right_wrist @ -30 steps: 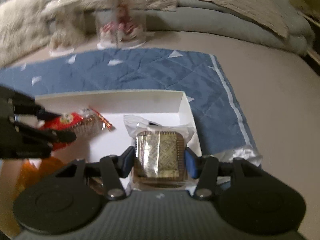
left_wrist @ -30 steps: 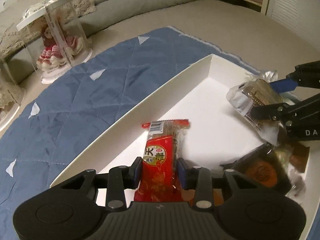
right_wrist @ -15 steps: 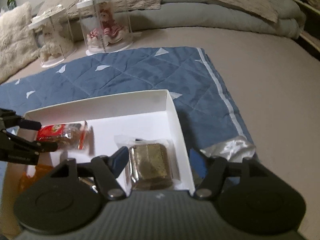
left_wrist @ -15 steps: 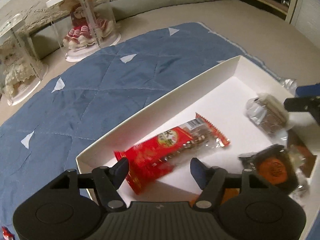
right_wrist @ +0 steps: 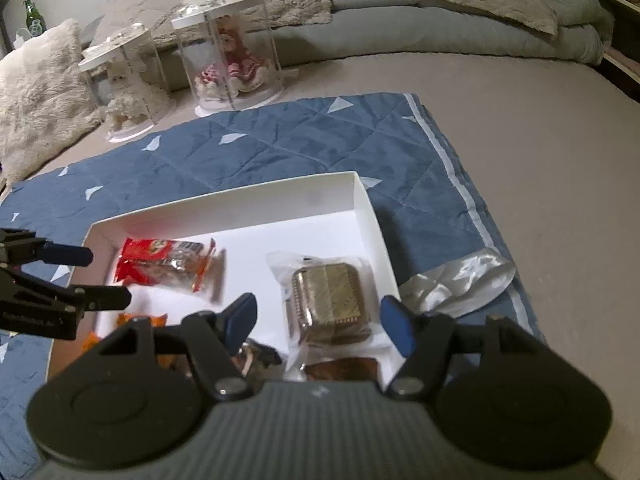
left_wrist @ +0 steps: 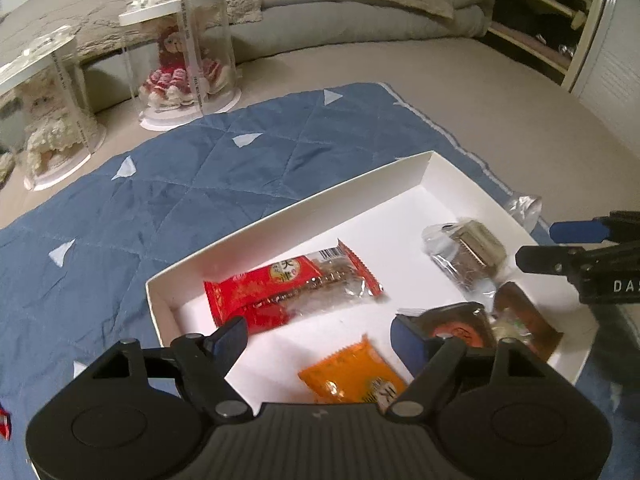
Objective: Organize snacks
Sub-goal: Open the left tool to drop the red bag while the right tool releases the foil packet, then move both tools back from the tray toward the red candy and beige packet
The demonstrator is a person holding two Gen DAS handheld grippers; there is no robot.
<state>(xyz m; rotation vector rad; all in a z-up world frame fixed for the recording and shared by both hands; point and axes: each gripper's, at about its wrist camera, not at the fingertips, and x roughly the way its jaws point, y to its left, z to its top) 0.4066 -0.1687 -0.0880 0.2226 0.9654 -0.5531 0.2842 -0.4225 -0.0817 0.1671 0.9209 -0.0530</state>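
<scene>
Landmark: white box (left_wrist: 288,216), lying open on a blue quilt (left_wrist: 168,184) spread over a bed. Inside the box, near its left end: red packet (left_wrist: 288,284), flat on the floor of the box, printed end toward the left wall. Toward the right end, just beside the right wall: clear-wrapped gold cake (right_wrist: 326,300), flat, wrapper slack around it. At the near side of the box: orange packet (left_wrist: 352,372) and dark round pastry (left_wrist: 460,326), the latter partly hidden. Outside the box, just past its right wall: empty clear wrapper (right_wrist: 456,280) on the quilt. Left tool (left_wrist: 320,340) above the near left part of the box, jaws just opened wide, nothing between them, red packet clear of both pads. Right tool (right_wrist: 318,322) above the near right part of the box, jaws likewise just opened, gold cake below and between the pads, untouched. Beyond the box, off the quilt: two clear doll cases (left_wrist: 180,52).
</scene>
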